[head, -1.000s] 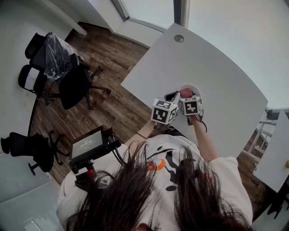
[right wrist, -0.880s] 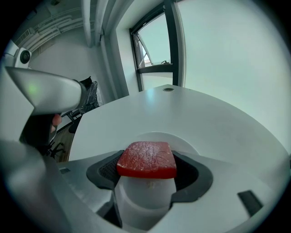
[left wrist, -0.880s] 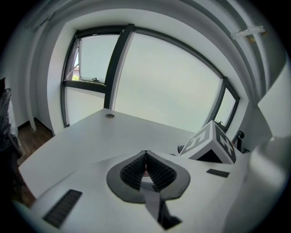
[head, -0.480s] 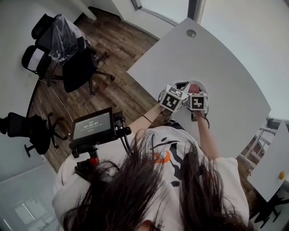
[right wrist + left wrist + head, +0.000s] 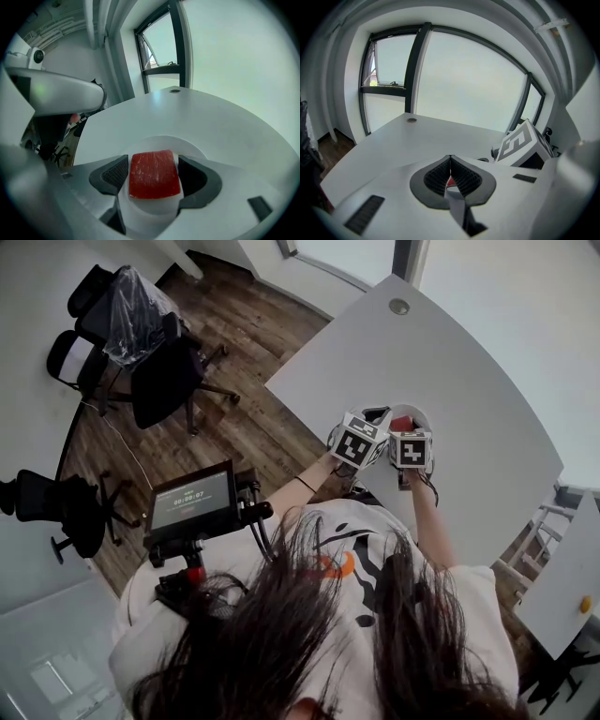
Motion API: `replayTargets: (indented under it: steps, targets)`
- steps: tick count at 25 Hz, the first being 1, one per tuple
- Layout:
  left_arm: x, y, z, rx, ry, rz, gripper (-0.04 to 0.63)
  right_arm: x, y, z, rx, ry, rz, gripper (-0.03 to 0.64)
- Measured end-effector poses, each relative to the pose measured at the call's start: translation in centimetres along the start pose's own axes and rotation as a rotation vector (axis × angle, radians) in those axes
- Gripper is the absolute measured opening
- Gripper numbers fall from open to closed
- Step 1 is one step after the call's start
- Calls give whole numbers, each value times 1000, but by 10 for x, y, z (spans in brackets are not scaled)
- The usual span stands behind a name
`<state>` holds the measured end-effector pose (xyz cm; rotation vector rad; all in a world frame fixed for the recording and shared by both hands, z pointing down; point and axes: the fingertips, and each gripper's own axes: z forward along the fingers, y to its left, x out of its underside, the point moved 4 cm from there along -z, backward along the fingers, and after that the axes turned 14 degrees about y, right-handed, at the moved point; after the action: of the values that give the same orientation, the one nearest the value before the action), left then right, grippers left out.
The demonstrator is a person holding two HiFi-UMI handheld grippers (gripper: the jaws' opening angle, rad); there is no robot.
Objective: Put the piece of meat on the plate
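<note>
The piece of meat (image 5: 154, 174) is a red slab with a white fat edge, and it sits between the pads of my right gripper (image 5: 153, 173), which is shut on it. Directly beneath it is the round white plate (image 5: 161, 139); whether the meat touches the plate I cannot tell. In the head view the meat (image 5: 402, 423) shows over the plate (image 5: 418, 414), just ahead of the right gripper (image 5: 404, 427). My left gripper (image 5: 450, 176) is shut with nothing held, close beside the right one; its tip (image 5: 377, 416) is near the plate's left rim.
The white table (image 5: 469, 371) has a cable grommet (image 5: 400, 307) at its far end, and its left edge (image 5: 298, 418) drops to wooden floor. Black office chairs (image 5: 159, 381) stand at the left. A small monitor on a stand (image 5: 192, 504) sits near the person's left side.
Since a second ago the head view has shifted slightly. Both grippers stay together at the plate, with the meat still between the right jaws.
</note>
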<state>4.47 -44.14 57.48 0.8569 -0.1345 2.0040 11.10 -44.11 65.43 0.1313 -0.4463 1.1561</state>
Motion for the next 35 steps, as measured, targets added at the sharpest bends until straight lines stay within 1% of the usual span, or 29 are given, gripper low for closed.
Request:
replayTargets:
  steps: [6,8,12,14,22,24,25,26,28,29,32,35]
  targets:
    - [2,0,1,-1,10,1,6,1,-5,-1,25,-7,-3,324]
    - [1,0,0,-1,9,3,6,0,-8,-4,12,-35,42,324]
    - [1,2,0,-1,5,5,6,3,-21,-8,-42,-82,185,324]
    - [0,3,-1,-2,2,7,6,2,-25,-16,-49,-105,215,324]
    - [-12,3,-9,1,-31,24,6,-10,-25,-51,-112,-267,249,322]
    - [-12,4,-9,0,-34,31,6,-12,-25,-60,-111,-306,258,321]
    - [-12,5,-9,-2,-36,34,6,-14,-26,-64,-107,-331,269,230]
    - [-13,5,-9,-3,-39,38,6,-16,-28,-68,-107,-355,285,192]
    - [-14,2,-15,1,-50,47,6,-14,-28,-78,-114,-393,324,187]
    - [-12,-3,-22,7,-58,53,6,-10,-25,-86,-114,-412,347,131]
    - [6,-26,-62,29,-90,74,6,17,2,-122,-114,-471,411,45]
    - [20,-40,-90,48,-112,92,6,36,25,-143,-145,-506,458,43]
